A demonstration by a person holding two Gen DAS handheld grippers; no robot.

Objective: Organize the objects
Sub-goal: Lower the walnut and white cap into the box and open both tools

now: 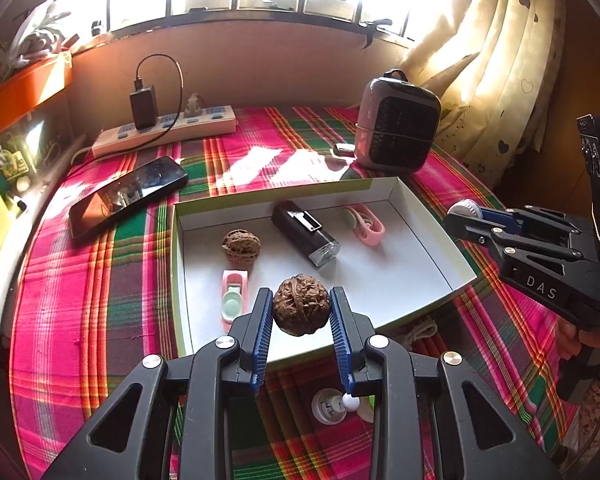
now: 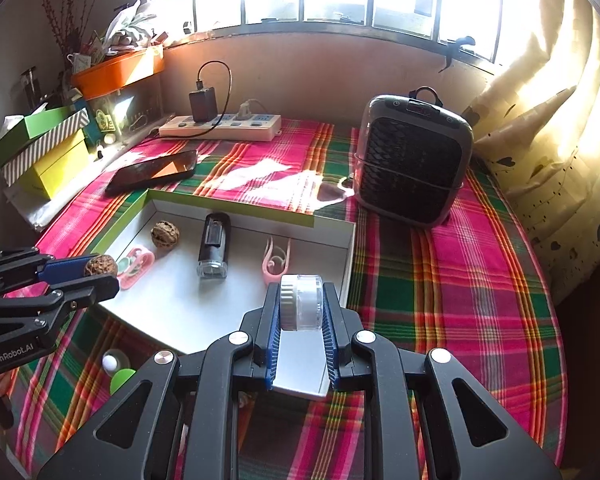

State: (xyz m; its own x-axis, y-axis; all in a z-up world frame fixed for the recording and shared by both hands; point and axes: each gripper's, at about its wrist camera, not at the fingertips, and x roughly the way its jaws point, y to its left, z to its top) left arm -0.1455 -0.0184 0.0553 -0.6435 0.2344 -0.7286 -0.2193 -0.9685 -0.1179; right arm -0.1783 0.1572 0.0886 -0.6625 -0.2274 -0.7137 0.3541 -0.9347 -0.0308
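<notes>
— What is held by the left gripper (image 1: 301, 312)?

— A walnut (image 1: 301, 311) is clamped between its blue pads, above the near edge of the shallow white box (image 1: 420, 276). The same walnut is seen from the right wrist view at the box's left rim.

— And the right gripper (image 2: 301, 312)?

— It is closed on a small round jar (image 2: 302, 302) with a ribbed silver band, held over the near right part of the box, close to its right wall.

— What is already laid inside the box?

— A second walnut (image 1: 241, 246) is seen toward the far left, a black lighter (image 1: 305, 233) with a clear end in the middle, a pink clip (image 1: 365, 224) toward the far right, and a pink and green case (image 1: 233, 299) near the left wall. These are spaced apart from one another. Open white floor is left along the right side and near the front corner.

— How is the box bounded?

— Low walls are seen on all sides, with a green outer edge. It is set on a plaid cloth (image 1: 100, 300) covering the table.

— What is found around it?

— A phone (image 1: 128, 196) is laid just beyond the far left corner, a power strip (image 1: 168, 130) farther back by the wall, and a small heater (image 1: 398, 126) past the far right corner. Bare cloth is left wide to the right of the box. Small white and green items (image 1: 336, 406) are seen on the cloth just in front of the near edge; what they are cannot be told.
</notes>
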